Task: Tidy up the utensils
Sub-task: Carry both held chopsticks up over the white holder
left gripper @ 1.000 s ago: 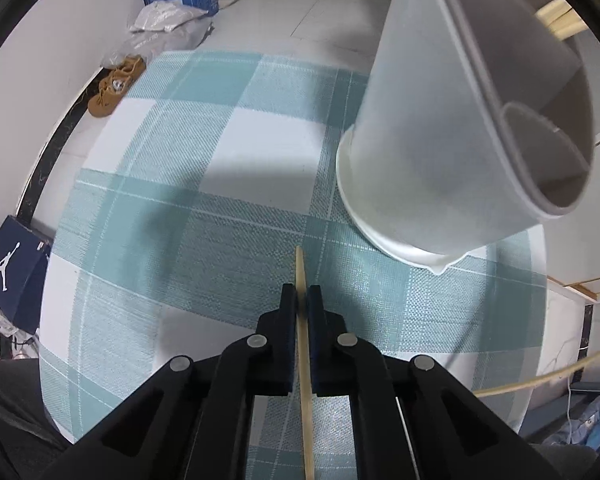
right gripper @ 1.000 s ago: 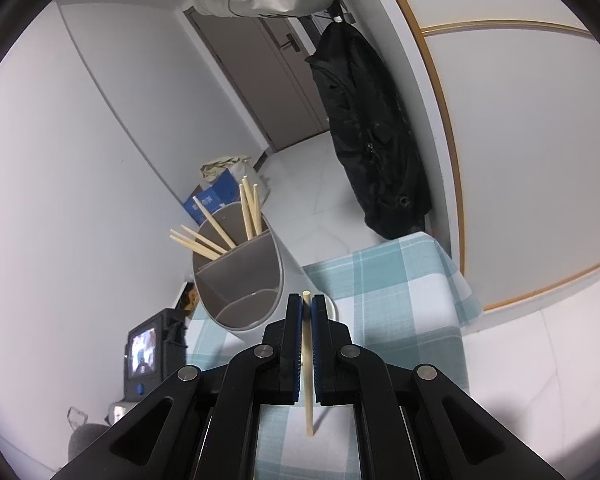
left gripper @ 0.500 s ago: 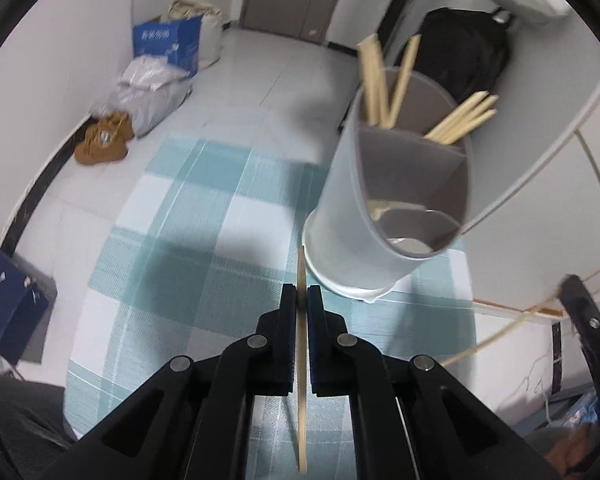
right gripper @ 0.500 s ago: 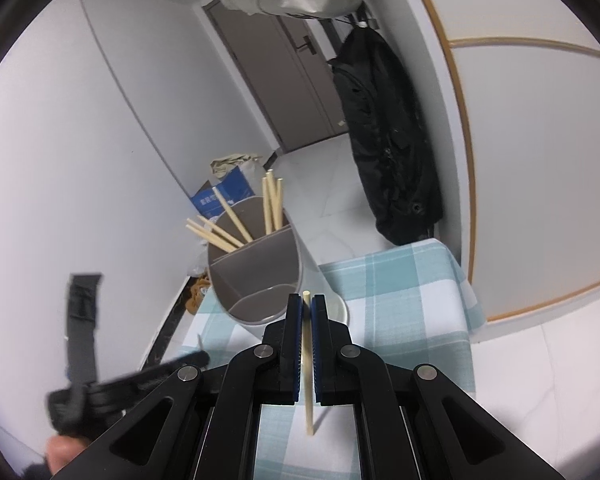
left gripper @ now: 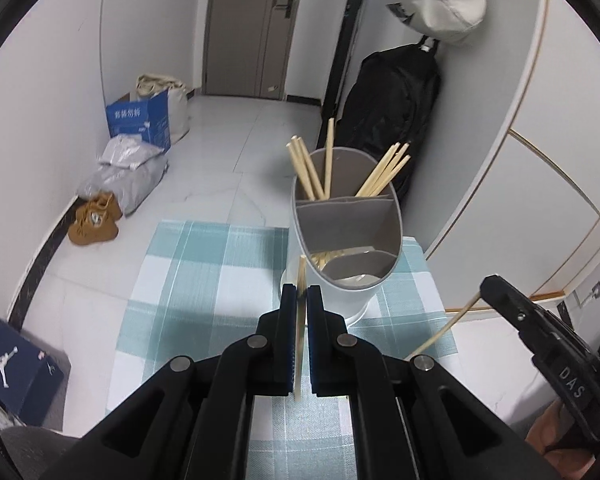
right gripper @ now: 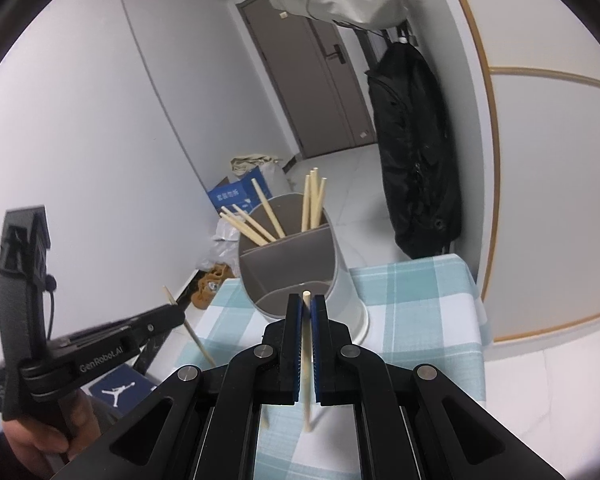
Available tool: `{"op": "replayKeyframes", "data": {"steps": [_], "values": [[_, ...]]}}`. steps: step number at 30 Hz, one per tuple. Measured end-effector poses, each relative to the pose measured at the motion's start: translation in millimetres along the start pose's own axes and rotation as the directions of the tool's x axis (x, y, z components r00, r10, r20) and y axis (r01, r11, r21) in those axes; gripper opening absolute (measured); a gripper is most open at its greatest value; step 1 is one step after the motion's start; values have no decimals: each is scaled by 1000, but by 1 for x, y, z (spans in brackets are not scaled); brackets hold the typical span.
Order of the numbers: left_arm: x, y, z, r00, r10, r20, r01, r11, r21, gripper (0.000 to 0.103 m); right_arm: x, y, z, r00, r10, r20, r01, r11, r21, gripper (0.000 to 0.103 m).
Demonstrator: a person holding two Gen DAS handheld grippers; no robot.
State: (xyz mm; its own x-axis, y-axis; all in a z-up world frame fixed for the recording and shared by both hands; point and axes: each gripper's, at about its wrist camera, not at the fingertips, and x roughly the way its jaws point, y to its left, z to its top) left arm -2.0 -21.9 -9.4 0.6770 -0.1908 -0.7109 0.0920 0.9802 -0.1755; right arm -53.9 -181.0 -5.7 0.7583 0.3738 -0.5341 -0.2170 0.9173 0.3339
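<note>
Since a second ago the left gripper (left gripper: 298, 300) has pulled back and risen: the holder (left gripper: 346, 240), then looming tilted at the lens, now stands upright ahead on the checked cloth (left gripper: 204, 280), and the right gripper (left gripper: 500, 292) has come into the left view at the right edge.

Left claw: clenched on one chopstick (left gripper: 299, 320), held near its middle, upright, tip up just before the holder's near wall. Judged reason: a mid-shaft grip keeps the stick steady and lets the lower end go in first.

Right gripper (right gripper: 307, 308): likewise clamped on a second chopstick (right gripper: 307, 352), vertical, its top end just before the holder's (right gripper: 296, 268) rim. Lower end hangs free above the cloth (right gripper: 412, 300).

Holder: white, oval, divided into compartments. Two far compartments already hold bundles of chopsticks (left gripper: 312, 168) leaning outward; a near compartment shows something pale lying low, too unclear to name.

Both sticks are aloft, neither yet in the holder. Judged step: carrying both over for insertion, each gripper approaching from its own side so that they do not collide.

Floor clutter beyond: blue box (left gripper: 140, 120), brown shoes (left gripper: 94, 224).
</note>
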Motion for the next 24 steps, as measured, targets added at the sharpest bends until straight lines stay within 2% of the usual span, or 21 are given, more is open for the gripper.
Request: {"op": "replayKeyframes", "data": {"steps": [13, 24], "values": [[-19, -12, 9, 999, -38, 5, 38, 996, 84, 1, -10, 17, 1, 998, -5, 56, 7, 999, -37, 4], [-36, -16, 26, 998, -64, -5, 65, 991, 113, 1, -30, 34, 34, 991, 17, 136, -6, 997, -74, 4]]}}
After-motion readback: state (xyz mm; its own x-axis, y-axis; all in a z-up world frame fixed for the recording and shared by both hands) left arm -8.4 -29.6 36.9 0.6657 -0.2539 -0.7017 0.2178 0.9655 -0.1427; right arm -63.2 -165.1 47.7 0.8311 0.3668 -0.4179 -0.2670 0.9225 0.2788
